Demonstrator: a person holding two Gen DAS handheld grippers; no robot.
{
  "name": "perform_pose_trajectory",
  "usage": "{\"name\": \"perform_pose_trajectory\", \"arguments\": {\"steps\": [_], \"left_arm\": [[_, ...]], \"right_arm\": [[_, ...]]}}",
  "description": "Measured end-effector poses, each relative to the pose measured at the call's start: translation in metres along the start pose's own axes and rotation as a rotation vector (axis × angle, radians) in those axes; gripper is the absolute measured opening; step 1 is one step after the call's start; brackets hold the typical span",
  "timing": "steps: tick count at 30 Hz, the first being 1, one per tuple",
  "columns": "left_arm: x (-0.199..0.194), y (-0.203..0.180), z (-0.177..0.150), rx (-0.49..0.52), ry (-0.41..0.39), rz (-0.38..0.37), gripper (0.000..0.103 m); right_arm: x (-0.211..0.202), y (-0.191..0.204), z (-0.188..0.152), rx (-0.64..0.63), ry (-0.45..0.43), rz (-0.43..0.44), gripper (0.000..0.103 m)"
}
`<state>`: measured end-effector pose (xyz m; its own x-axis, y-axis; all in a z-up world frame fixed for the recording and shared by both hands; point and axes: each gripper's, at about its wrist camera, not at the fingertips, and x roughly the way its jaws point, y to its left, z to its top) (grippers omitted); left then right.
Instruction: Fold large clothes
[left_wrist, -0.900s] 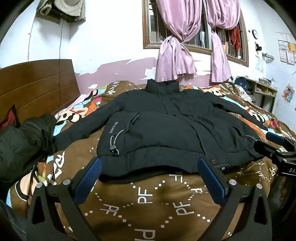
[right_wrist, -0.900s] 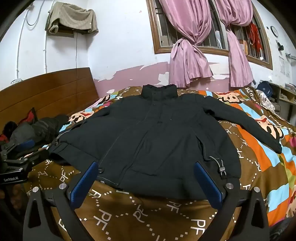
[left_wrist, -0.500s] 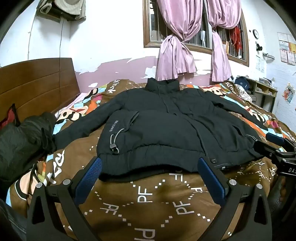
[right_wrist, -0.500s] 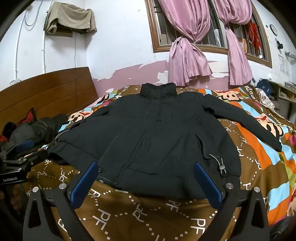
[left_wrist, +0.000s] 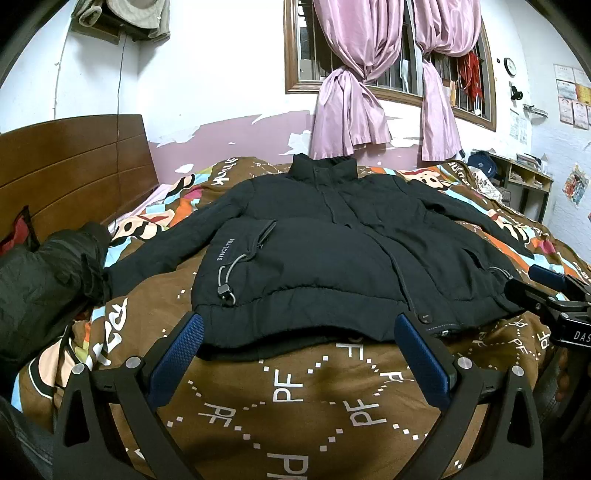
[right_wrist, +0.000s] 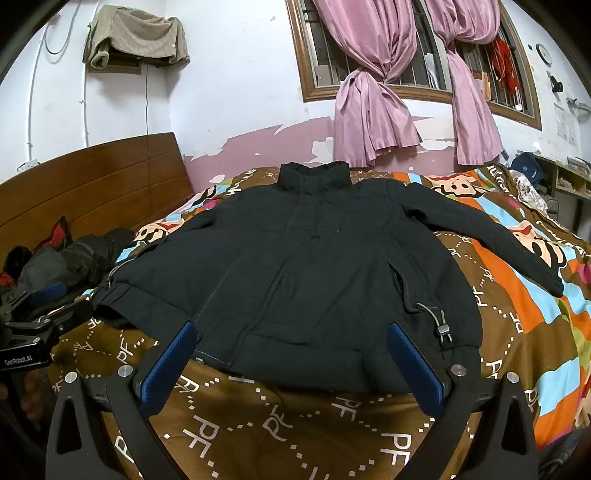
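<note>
Fig. Two wrist views, start of fold; nothing grasped yet.

Near: left gripper (left_wrist: 299, 354) w/ jaws spread wide, blue textured pads, nothing between them but quilt; it hangs just short of the hem at the jacket's left front half. Right gripper (right_wrist: 291, 360) likewise spread wide and empty, just short of the hem at the other half. Each gripper also shows at the side edge of the other's view, so both sit along the bed's near edge, about equally close to the hem.

Mid: black jacket (right_wrist: 314, 277) lies flat, front up, zipped, on the quilt (left_wrist: 295, 406), approx. centred on the bed. Long axis hem-to-collar runs straight away from the fingers; hem nearest, collar farthest, toward the far edge by the wall. Sleeves splay out to both side edges. Fabric: matte, padded, puffy; gathered hem band; drawcord w/ toggle (left_wrist: 227, 291) at the pocket. Judged: next move prob. needs a pinch on the hem or a sleeve; thick padding will likely resist a crisp crease.

Quilt: brown, white "PF" print, cartoon patches in orange and blue.

Far: dark bundled garment (left_wrist: 44, 273) at the left edge, wooden headboard (left_wrist: 74, 166), peeling wall, pink tied curtains (right_wrist: 373, 110).
</note>
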<state>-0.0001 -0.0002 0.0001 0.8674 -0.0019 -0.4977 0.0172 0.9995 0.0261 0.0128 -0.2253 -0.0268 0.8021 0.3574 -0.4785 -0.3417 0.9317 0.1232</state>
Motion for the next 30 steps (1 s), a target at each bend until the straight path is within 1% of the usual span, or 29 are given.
{"name": "perform_pose_trajectory", "arguments": {"steps": [30], "left_arm": [[0.0002,0.0001,0.0,0.0,0.005,0.0,0.101]], "right_arm": [[0.0026,-0.001,0.0006,0.008,0.01,-0.001,0.103]]}}
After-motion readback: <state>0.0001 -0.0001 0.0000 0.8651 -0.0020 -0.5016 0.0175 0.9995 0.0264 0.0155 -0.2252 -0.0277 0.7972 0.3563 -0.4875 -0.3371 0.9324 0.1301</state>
